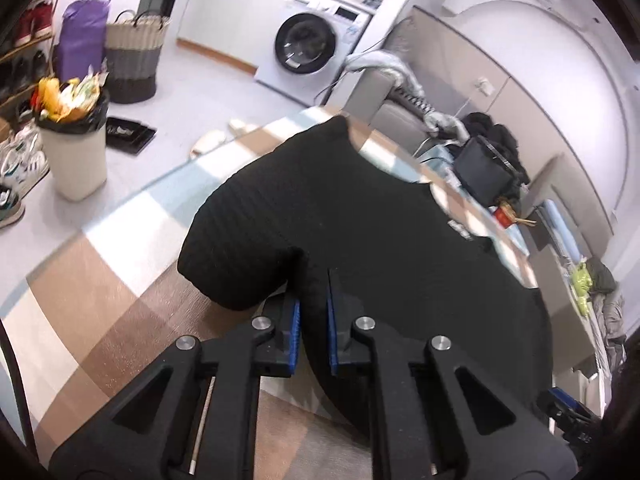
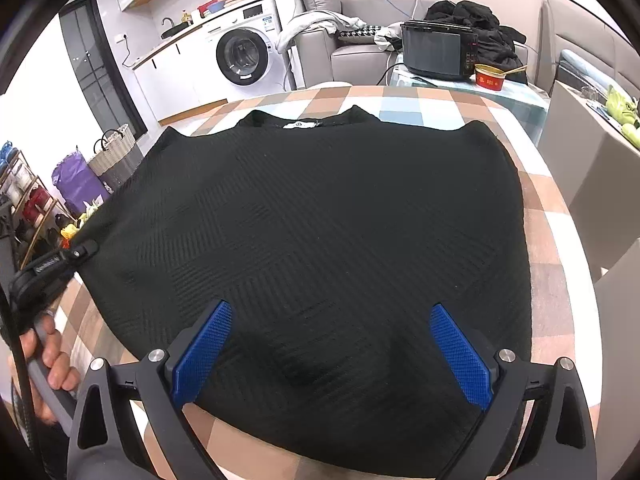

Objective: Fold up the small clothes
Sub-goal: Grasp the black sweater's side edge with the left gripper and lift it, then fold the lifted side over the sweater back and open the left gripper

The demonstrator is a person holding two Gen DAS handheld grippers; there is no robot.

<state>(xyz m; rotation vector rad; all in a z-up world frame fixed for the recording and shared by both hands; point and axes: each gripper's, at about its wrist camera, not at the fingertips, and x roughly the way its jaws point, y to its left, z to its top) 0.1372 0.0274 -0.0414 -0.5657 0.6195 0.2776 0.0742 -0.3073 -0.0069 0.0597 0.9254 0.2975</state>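
The black top lies spread flat on the checked counter, collar and white label at 12 o'clock in the right wrist view, hem toward 6. It looks like a ribbed knit — soft, light and limp, likely to drape and sag wherever it is not supported, and with enough texture that the blue pads should not slip on it. Nothing about it seems fragile. Being floppy, it is best taken at an edge or corner, where a pinch gathers one or two layers cleanly; a grip in the middle would only bunch it. The left tongs are pressed nearly together, pinching a fold of the top's side edge, and the cloth rises out of them toward 12 o'clock in the left wrist view, with a rounded lobe of fabric bulging off to 10 o'clock. In the right wrist view these same tongs sit at 9 o'clock, at the garment's left edge, with the person's hand on the handle below. The right tongs are spread wide and hold nothing — they hang over the hem region, the top filling the space between the pads and running away to 12 o'clock. Whether the pads touch the cloth I cannot tell.
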